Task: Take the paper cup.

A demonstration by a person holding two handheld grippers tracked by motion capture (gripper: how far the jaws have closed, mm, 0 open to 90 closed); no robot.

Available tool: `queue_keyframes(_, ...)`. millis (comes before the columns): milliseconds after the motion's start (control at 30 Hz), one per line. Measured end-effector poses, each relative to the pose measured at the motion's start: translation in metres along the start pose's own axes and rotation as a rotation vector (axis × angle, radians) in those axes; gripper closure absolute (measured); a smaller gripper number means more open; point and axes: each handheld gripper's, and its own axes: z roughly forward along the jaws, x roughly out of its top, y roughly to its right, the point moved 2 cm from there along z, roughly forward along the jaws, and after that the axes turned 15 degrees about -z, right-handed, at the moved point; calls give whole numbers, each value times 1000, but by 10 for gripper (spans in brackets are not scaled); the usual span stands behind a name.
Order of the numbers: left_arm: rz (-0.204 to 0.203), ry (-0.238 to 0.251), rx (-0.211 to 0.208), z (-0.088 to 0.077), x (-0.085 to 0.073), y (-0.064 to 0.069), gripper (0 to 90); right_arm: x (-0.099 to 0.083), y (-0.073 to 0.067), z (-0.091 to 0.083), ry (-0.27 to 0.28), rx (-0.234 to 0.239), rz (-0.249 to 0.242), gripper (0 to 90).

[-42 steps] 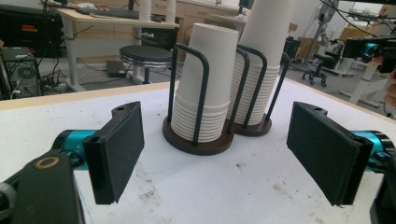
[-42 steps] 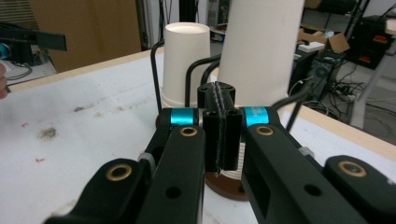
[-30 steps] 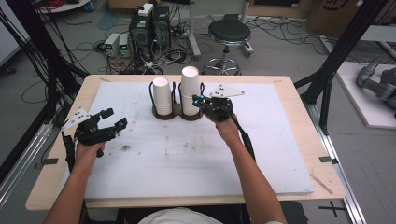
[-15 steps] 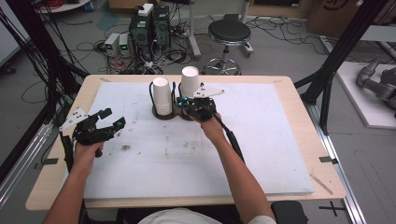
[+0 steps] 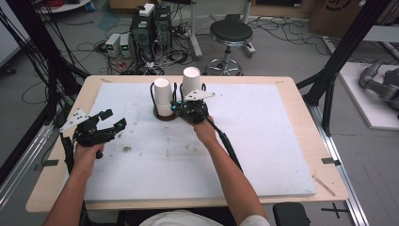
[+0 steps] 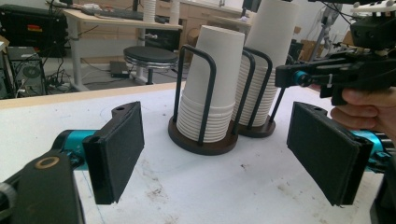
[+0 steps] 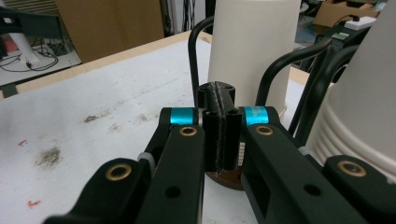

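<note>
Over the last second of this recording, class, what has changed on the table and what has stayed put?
The right gripper slid leftward and lower along the front of the taller cup stack, ending at its holder's base, jaws shut and empty. Nothing was gripped or released. The left gripper, open, the shorter cup stack and both holders kept their places.

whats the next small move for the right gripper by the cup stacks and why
Probably open its fingers first. The right gripper is shut with nothing held, right in front of the taller cup stack in its wire holder, so it cannot take a cup as it is.
</note>
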Motion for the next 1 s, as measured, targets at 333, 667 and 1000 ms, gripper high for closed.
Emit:
queue_keyframes(333, -3, 0, 1, 0, 0, 0, 189, -10, -11, 25, -56, -29, 10, 900)
queue_keyframes(667, -6, 1, 4, -1, 0, -1, 189, -17, -23, 48, -121, -63, 9, 900)
queue_keyframes(1000, -7, -1, 5, -1, 0, -2, 189, -22, -23, 56, -145, -101, 45, 892)
